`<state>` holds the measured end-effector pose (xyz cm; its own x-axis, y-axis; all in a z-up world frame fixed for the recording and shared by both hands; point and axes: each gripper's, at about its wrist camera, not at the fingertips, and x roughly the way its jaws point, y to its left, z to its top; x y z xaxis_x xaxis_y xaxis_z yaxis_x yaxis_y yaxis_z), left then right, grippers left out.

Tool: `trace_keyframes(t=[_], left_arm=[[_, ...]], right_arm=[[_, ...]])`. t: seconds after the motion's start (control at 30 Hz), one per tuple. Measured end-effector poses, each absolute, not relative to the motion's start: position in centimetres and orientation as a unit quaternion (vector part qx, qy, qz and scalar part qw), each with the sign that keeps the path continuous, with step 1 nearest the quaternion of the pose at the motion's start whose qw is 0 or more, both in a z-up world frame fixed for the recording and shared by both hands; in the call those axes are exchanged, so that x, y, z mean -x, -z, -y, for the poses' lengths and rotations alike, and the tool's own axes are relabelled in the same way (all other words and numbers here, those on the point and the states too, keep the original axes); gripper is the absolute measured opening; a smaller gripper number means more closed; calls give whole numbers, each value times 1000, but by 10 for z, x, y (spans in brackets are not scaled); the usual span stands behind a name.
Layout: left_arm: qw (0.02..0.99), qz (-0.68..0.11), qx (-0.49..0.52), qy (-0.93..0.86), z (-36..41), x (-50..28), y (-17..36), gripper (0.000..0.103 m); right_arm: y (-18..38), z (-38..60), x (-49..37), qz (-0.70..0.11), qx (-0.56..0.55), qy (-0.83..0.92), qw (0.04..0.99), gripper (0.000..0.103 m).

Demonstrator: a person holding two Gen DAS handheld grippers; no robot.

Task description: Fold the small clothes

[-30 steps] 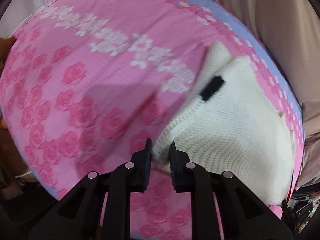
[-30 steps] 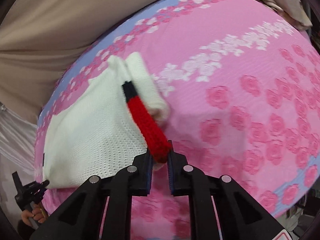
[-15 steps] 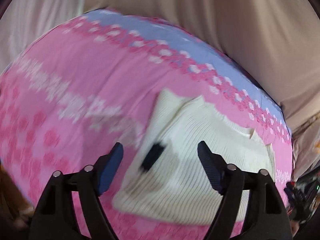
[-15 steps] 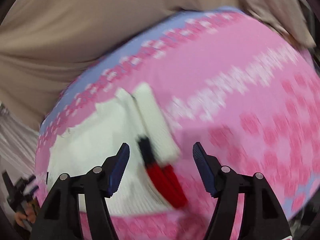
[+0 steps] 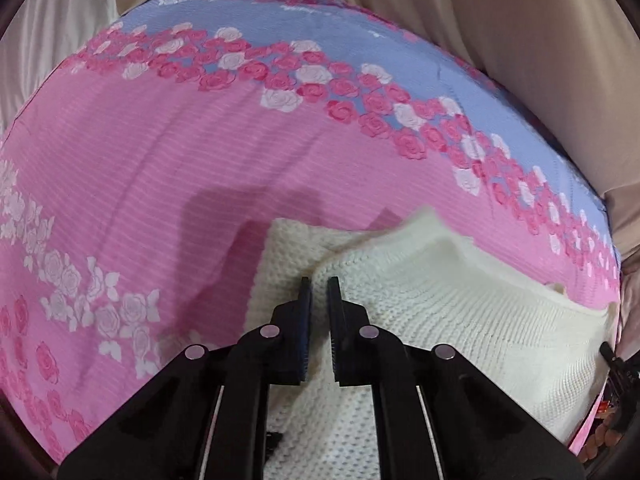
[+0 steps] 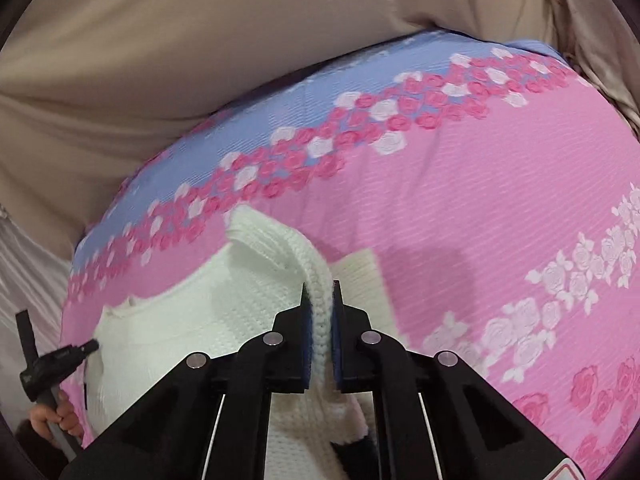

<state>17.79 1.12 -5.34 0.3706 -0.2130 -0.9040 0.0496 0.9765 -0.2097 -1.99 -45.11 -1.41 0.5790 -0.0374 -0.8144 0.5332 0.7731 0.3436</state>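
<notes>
Left wrist view. At far left we see the pink rose-printed bedspread (image 5: pixel 160 168), its blue band running along the far edge, with beige fabric (image 5: pixel 520 40) behind it. Toward the centre lies the white knitted sweater (image 5: pixel 460 320), spread on the bedspread in the lower right part of the view. Our left gripper (image 5: pixel 318 294) is clenched on a raised fold of the sweater near its left edge; the two fingers stand nearly together with white knit pinched between them. A flat panel of the same knit lies on the bedspread just left of the fingertips. At far right the sweater's edge nears the edge of the bedspread, where a dark object shows that we cannot identify.

Right wrist view. At far left we see a hand (image 6: pixel 56 420) holding a black handle beside the sweater (image 6: pixel 192 340). The garment lies in the lower left part of the view, on the bedspread (image 6: pixel 480 200). At centre our right gripper (image 6: pixel 320 300) grips a thick ribbed ridge of the sweater, which passes between the blue-padded fingers and rises away from them. A flat knit panel lies just right of the fingertips. Low in the frame, a small black knit patch (image 6: pixel 354 450) shows beneath the gripper. Farther right, only rose-printed bedspread shows.
</notes>
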Motion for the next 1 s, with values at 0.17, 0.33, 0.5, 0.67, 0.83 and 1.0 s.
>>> trace_keyframes(t=[0.17,0.33,0.5,0.67,0.83,1.0], left_arm=[[834,-546,38,71,2,-178,54,11],[859,-503,39,91,2,-129,7,38],[834,-533,35,141,47,-82,27,41],[829,-551,12,99,27,-73,48,43],[818,-558,109,86,-56,-76,54,15],[812,-550,171,90,-77,-51,40,30]], right_arm=[[56,469,13,-459,-324,174,809,9],[5,439,46,-410,-310,187,837,21],[11,320,39,-476,-266,36,837,21],[48,267,38,-528,-182,-6,829,6],[60,378,112,-503,-303,98,804,0],[50,388,125,-512,-280,146,799,2]])
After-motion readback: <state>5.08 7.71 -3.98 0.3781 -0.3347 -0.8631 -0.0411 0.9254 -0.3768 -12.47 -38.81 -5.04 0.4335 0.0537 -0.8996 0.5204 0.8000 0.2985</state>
